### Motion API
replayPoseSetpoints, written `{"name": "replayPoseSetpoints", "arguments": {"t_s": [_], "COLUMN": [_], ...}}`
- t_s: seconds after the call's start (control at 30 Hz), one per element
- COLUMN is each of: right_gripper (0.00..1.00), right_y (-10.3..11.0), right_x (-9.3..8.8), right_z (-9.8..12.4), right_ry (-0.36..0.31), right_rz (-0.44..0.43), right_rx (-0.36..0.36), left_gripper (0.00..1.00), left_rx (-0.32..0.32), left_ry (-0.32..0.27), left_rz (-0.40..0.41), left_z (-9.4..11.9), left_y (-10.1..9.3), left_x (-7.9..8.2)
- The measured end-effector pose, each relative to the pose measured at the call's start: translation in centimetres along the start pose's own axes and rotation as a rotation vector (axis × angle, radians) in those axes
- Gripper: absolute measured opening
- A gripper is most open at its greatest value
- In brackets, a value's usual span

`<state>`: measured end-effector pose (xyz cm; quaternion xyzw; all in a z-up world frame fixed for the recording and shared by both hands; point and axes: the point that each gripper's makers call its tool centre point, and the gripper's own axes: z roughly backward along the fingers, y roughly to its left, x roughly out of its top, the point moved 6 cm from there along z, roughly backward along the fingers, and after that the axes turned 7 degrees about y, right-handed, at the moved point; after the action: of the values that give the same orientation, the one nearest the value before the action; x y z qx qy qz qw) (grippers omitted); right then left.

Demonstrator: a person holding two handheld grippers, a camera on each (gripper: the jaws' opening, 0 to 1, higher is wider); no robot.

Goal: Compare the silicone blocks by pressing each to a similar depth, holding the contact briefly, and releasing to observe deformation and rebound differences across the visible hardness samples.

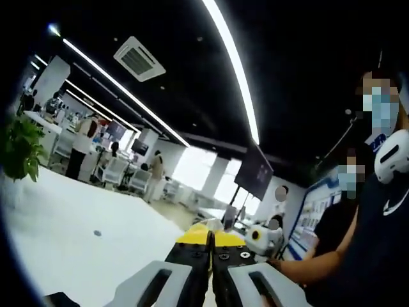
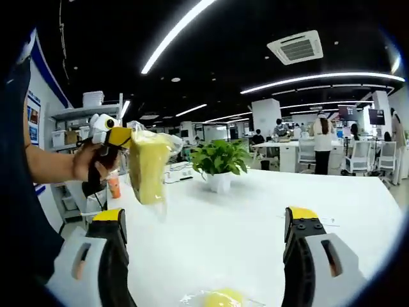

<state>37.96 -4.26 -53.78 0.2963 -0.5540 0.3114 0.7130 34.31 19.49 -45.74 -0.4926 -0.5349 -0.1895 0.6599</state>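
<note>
Above white table (image 2: 255,217), left tongs (image 2: 121,137) gripping bagged yellow block (image 2: 148,167), right tongs (image 2: 204,220) open.

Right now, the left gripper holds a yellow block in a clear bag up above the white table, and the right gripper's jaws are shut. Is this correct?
Not quite: the right gripper has its jaws wide open, as the right gripper view shows. The rest holds: the left gripper holds the bagged yellow block above the white table.

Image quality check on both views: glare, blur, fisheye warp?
Left gripper view: ceiling light strips bow strongly from fisheye warp, the windows blow out, and the shut left claw looks soft. Right gripper view: evenly lit white table; the bagged yellow block held by the left claw shows plastic sheen; the open right claw is sharp.
</note>
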Motion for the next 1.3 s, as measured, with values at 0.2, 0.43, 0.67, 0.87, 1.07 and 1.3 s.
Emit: {"name": "replayPoseSetpoints", "arguments": {"t_s": [0.2, 0.43, 0.67, 0.87, 1.07, 1.3], "right_gripper": [0.96, 0.96, 0.96, 0.97, 0.96, 0.96], "right_y": [-0.1, -0.7, -1.3, -1.8, -1.2, -0.9], "right_x": [-2.4, -5.3, -8.0, -11.0, -14.0, -14.8], "right_z": [1.6, 3.1, 4.9, 5.9, 6.1, 5.8], "right_ry": [0.034, 0.088, 0.112, 0.148, 0.174, 0.168], "right_rz": [-0.037, -0.041, -0.031, -0.068, -0.081, -0.107], "right_rx": [-0.027, -0.129, -0.213, -0.297, -0.333, -0.318], "left_gripper": [0.00, 0.00, 0.00, 0.00, 0.00, 0.00], "left_rx": [-0.001, 0.019, 0.048, 0.059, 0.080, 0.105], "left_ry": [0.003, 0.011, -0.008, -0.036, -0.019, -0.008], "left_rz": [0.034, 0.062, 0.163, 0.242, 0.272, 0.342], "left_z": [0.0, 0.1, 0.9, 1.5, 1.8, 2.2], "left_y": [0.2, 1.1, 2.8, 4.4, 5.8, 7.4], "left_x": [-0.8, -2.0, -4.0, -4.9, -6.0, -8.0]}}
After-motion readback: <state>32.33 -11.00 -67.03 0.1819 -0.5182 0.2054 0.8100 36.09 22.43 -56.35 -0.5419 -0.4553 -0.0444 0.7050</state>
